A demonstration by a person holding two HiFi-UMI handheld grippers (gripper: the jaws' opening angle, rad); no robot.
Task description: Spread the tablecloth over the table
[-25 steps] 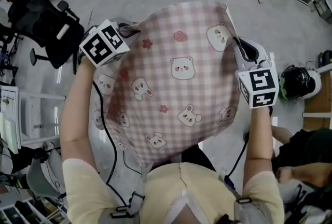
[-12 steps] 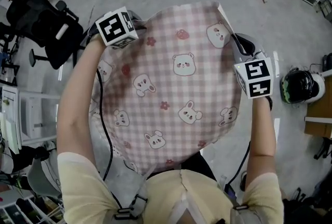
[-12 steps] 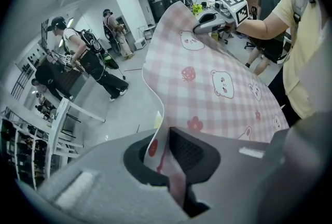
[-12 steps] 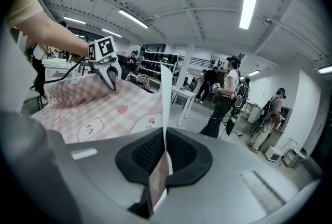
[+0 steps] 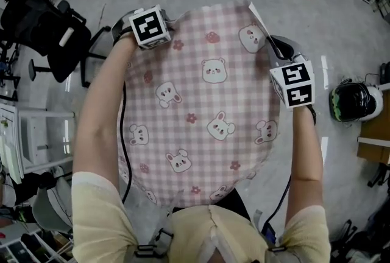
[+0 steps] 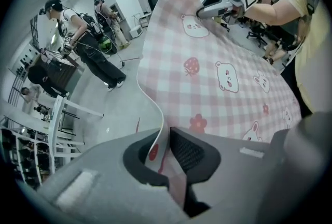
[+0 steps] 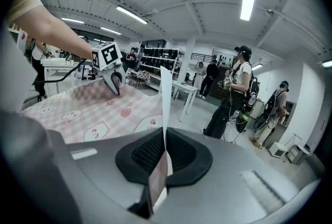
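A pink checked tablecloth (image 5: 201,97) with bears, rabbits and strawberries hangs stretched in the air between my two grippers, above the floor. My left gripper (image 5: 135,23) is shut on its far left corner; the cloth (image 6: 218,62) runs out of the jaws (image 6: 165,151) toward the other gripper. My right gripper (image 5: 275,49) is shut on the far right corner, a thin edge of cloth (image 7: 165,109) standing up between its jaws. The near edge of the cloth hangs against the person's body. No table lies under the cloth in any view.
A black office chair (image 5: 49,18) stands at the left, a white rack (image 5: 24,140) below it. A black helmet (image 5: 347,100) lies on the floor at the right. Several people (image 6: 91,57) stand around the room, one (image 7: 233,98) near white tables (image 7: 181,92).
Both grippers moved forward and a little further apart, pulling the cloth flatter and tauter. The left gripper went up and right in the head view. Both keep their hold.
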